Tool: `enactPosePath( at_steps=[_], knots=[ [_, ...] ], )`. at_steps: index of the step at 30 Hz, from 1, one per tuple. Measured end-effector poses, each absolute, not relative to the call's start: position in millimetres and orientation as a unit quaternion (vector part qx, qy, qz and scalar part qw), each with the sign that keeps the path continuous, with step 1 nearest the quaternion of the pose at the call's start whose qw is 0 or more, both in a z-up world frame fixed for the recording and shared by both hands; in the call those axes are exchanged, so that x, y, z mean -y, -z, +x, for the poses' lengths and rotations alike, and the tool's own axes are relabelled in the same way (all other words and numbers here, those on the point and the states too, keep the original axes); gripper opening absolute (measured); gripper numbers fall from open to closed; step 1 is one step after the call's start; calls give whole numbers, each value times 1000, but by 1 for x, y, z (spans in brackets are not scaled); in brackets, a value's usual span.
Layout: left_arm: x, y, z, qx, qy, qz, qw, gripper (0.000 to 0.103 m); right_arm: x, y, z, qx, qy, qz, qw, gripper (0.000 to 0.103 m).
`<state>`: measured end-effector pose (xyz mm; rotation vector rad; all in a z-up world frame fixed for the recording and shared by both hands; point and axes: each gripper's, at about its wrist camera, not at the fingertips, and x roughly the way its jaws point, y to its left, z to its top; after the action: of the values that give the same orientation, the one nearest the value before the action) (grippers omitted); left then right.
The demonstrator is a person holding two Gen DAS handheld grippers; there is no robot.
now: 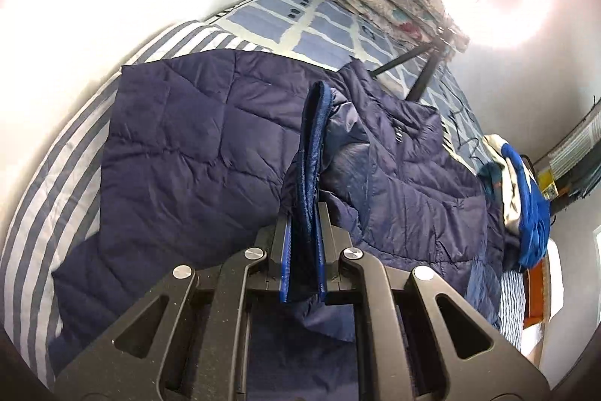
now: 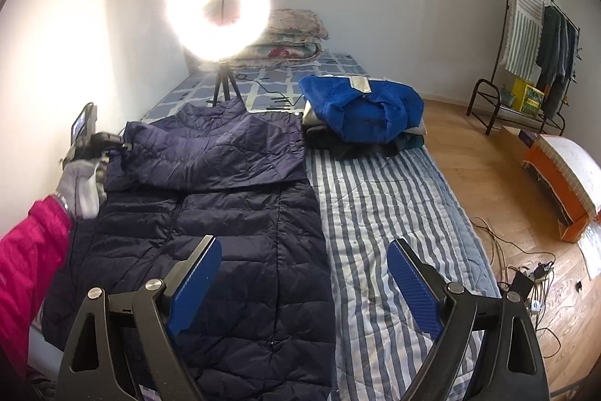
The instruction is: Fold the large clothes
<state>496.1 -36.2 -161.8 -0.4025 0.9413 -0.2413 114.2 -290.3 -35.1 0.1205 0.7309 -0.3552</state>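
L tool [image 1: 302, 243] clamped on navy jacket [image 1: 195, 145] cuff, R tool [image 2: 304, 288] wide open, empty, above jacket's edge on striped bed [image 2: 383, 213]

no legible text, small chest mark on the navy jacket [image 1: 398, 134] too blurred to read

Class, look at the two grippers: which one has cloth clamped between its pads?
The left gripper: its blue pads are shut on the navy puffer jacket's ribbed cuff. The right gripper stands wide open, empty.
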Motion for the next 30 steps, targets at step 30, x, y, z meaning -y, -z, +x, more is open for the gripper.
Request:
enactPosePath(
  at_steps=[30],
  knots=[
    [6, 85, 436, -414, 57, -51, 907, 44, 297, 31, 103, -346, 195, 45, 917, 91]
  ],
)
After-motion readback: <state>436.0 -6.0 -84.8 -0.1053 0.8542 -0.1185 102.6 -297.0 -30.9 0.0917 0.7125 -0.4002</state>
